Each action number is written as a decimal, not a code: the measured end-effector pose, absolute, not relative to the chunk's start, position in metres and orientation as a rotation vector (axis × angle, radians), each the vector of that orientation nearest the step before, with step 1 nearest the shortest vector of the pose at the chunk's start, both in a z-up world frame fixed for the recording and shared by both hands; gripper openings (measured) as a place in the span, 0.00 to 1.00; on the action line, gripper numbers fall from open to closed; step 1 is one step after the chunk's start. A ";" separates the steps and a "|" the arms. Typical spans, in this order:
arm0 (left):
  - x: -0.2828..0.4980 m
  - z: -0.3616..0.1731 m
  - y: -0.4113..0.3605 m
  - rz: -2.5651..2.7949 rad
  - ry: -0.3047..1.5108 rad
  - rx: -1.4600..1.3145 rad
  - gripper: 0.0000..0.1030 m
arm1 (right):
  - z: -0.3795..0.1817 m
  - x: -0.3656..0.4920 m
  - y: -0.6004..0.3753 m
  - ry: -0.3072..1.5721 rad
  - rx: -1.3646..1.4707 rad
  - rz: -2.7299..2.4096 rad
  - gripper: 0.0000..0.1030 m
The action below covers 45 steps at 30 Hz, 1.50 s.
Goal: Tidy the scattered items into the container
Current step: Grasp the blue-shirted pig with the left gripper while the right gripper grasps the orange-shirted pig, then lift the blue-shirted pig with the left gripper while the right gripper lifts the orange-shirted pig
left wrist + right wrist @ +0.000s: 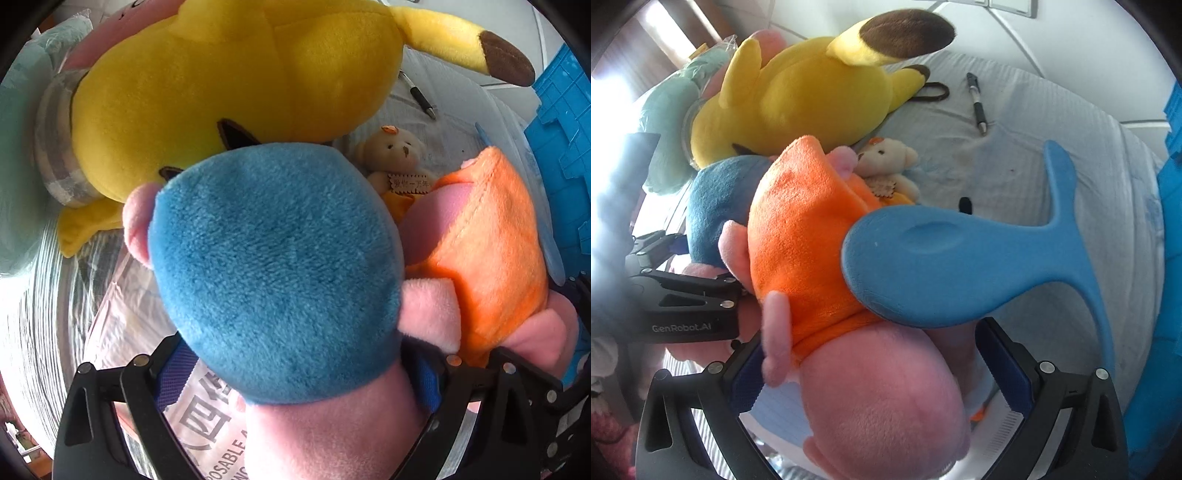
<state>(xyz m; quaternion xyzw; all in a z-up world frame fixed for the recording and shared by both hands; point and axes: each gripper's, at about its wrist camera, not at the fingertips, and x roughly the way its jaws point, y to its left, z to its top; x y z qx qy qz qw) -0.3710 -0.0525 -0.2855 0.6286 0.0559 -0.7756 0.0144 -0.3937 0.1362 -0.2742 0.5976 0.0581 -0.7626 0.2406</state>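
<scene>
**A:** What does the left claw (295, 373) have?

**B:** A pink plush toy in a blue fleece top, the blue plush (273, 266). The two black fingers, lined with blue pads (173, 376), sit against either side of its soft pink body, closed partway onto it. The fleece is short and fuzzy and the shape is rounded like a dome.

**A:** And the right claw (882, 373)?

**B:** It holds a matching pink toy in an orange fleece top, the orange plush (805, 236). Its smooth pink body fills the gap between the fingers, which are partly closed around it. A flat blue whale (945, 254), of smooth matte foam or rubber with a forked tail, lies across that toy; whether the claw grips it too, I cannot tell.

**A:** Where do the two toys sit?

**B:** Side by side and touching, blue on the left, orange on the right, above a surface covered with white wrinkled cloth (1052, 122).

**A:** What else is there?

**B:** A big yellow plush (221, 81) with brown-tipped ears lies just behind them. A small cream bear (890, 162) peeks out beside the orange plush. A black and silver pen (977, 103) lies on the cloth, well apart. A hard blue plastic crate (561, 140), ribbed, stands at the right edge.
</scene>
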 end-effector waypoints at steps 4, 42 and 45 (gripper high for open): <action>-0.369 -0.286 -0.051 -2.419 0.168 1.956 0.94 | -0.279 -0.392 0.132 0.188 1.636 -2.082 1.00; -0.349 -0.293 -0.041 -2.495 0.116 1.850 0.86 | -0.243 -0.337 0.159 0.409 1.531 -2.246 1.00; -0.349 -0.293 -0.040 -2.493 0.103 1.833 0.86 | -0.234 -0.334 0.161 0.413 1.525 -2.257 1.00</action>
